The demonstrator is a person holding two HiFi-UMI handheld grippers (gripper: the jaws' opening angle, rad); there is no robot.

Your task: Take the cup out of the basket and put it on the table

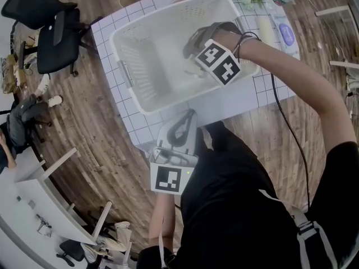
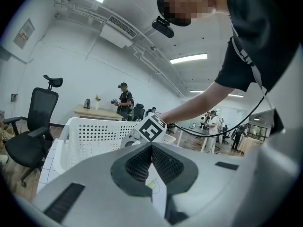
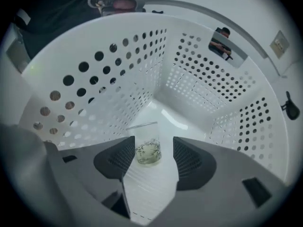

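The small, leaf-printed clear glass cup stands on the white perforated plastic basket's floor between the right gripper's parted jaws, untouched: probably light, slick and breakable, so pinch mid-wall gently.

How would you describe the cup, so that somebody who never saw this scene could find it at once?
On the white gridded table stands a white perforated basket. On its floor sits the cup. It is the only thing lying inside: a small clear glass printed with green leaves.
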